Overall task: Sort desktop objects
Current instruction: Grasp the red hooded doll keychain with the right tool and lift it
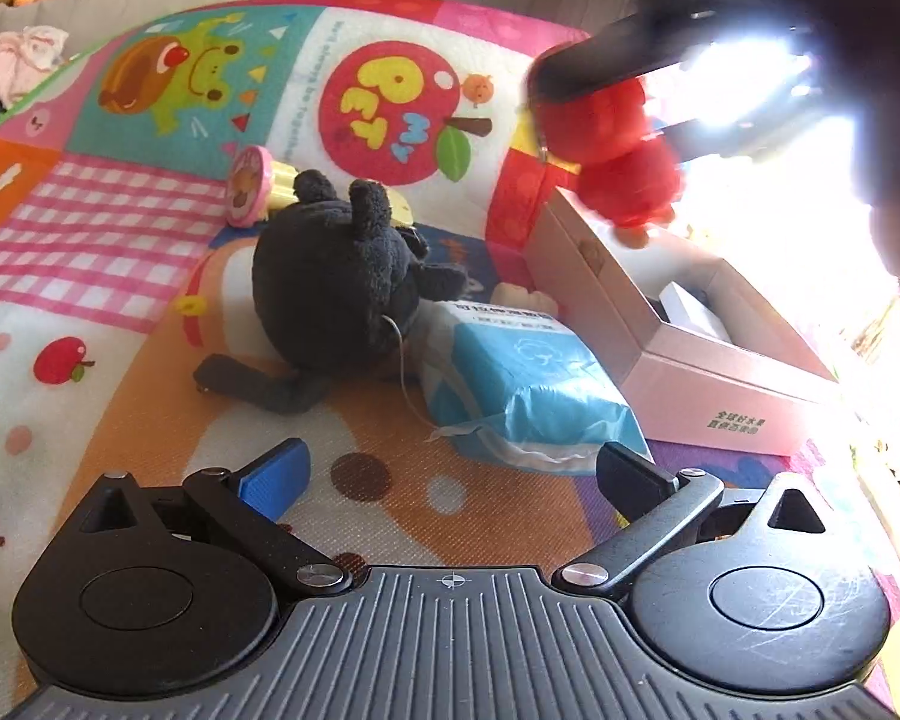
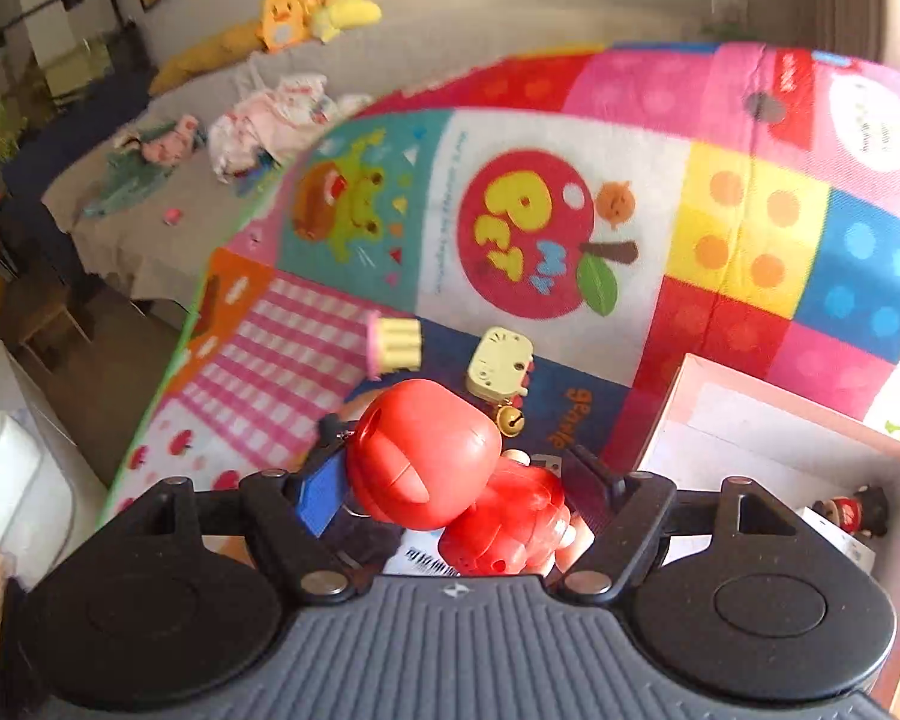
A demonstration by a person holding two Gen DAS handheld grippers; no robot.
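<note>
Right gripper with the red figure between its spread jaws — above the pink box.
Pad contact cannot be told. Left gripper stands apart, empty; beyond it the blue packet, the black plush — all on the mat.

On the play mat the plush toy lies in the middle; the tissue pack lies against it at four o'clock; the open box stands just beside the pack at three o'clock; the stamp toy lies behind the plush at eleven. A small doll lies in the box; the round-headed figure is in the air over the box's far corner; the cat-face charm lies beyond it at twelve.
</note>
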